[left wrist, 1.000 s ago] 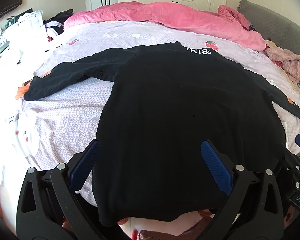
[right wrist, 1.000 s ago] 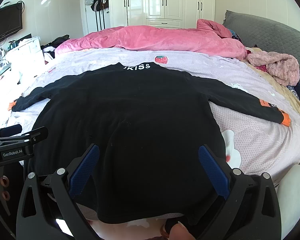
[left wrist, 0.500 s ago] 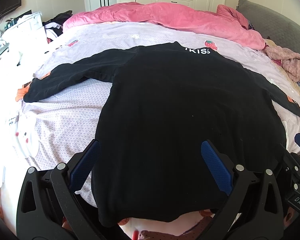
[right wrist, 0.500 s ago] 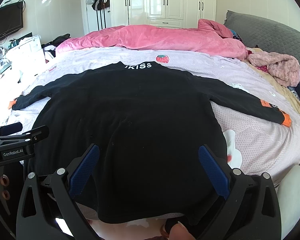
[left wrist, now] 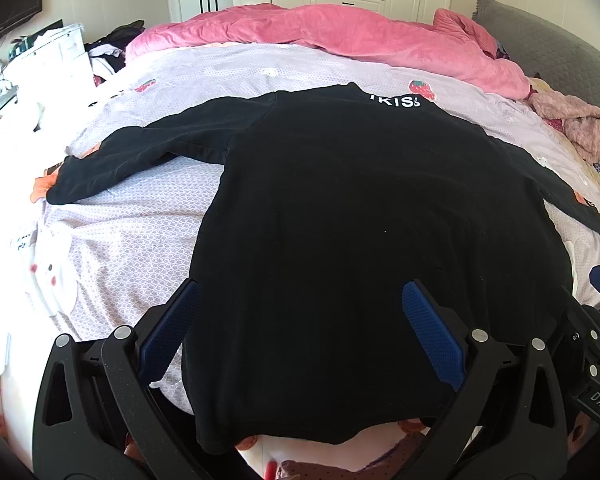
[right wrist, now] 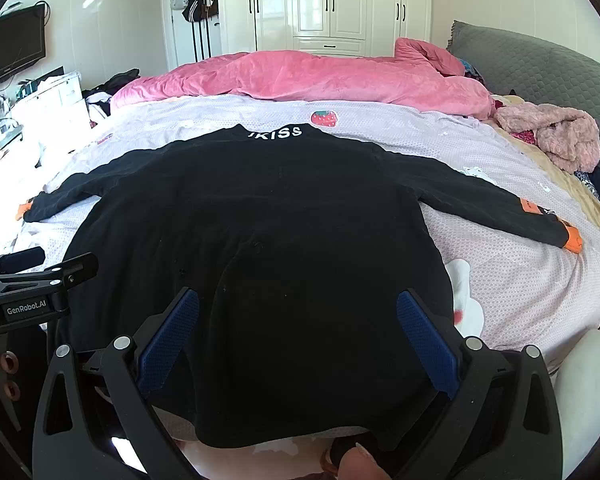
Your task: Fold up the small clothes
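Note:
A black long-sleeved top (left wrist: 360, 220) lies flat on the bed, sleeves spread, white "KISS" lettering at the far collar, orange cuffs. It fills the right wrist view (right wrist: 260, 240) too. My left gripper (left wrist: 300, 312) is open and empty above the top's near left hem. My right gripper (right wrist: 298, 316) is open and empty above the near right hem. The left gripper's body shows at the left edge of the right wrist view (right wrist: 28, 284).
The bed has a lilac sheet (left wrist: 140, 232) with a white rabbit print. A pink duvet (right wrist: 308, 80) is bunched at the far side. A pink fluffy garment (right wrist: 556, 136) and grey headboard (right wrist: 540, 64) are at right. White wardrobes stand behind.
Both views have tilted up and pulled back a little; more of the room shows. The top has not moved and both grippers stay open.

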A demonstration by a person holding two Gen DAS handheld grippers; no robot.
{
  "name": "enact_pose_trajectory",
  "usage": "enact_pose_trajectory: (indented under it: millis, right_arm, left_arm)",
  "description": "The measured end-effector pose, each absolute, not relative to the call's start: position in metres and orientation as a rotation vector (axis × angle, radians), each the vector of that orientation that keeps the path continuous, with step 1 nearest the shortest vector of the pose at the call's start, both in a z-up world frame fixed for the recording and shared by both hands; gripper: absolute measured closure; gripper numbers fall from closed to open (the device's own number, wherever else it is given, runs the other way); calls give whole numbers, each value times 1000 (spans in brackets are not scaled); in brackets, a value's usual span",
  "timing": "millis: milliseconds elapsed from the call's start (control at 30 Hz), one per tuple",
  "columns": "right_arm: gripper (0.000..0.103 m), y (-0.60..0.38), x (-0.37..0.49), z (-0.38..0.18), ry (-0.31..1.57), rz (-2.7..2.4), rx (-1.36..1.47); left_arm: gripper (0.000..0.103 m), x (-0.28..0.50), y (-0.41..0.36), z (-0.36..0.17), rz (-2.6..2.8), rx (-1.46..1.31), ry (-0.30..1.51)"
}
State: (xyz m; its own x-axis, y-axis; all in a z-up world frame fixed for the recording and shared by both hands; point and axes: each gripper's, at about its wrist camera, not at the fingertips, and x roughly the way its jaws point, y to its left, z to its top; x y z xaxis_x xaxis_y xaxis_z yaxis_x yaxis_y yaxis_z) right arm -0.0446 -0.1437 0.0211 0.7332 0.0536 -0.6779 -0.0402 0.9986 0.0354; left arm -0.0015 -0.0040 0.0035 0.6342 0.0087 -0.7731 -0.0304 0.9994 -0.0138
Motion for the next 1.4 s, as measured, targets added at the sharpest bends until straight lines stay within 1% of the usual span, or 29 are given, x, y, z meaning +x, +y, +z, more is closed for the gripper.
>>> enact_pose_trajectory:
  millis: [600,1067,1400]
  right_arm:
    - [4,-154,-37,26,734,40,44]
    - [4,-204,10,39,731,-63,121]
    - [4,-244,44,43,718,-154,201]
  left_arm:
    - [8,16,-9,10,10,-24,878]
    - [8,69,-40,20,-27,-12,883]
    - [8,98,-59,14,-61,-11,919]
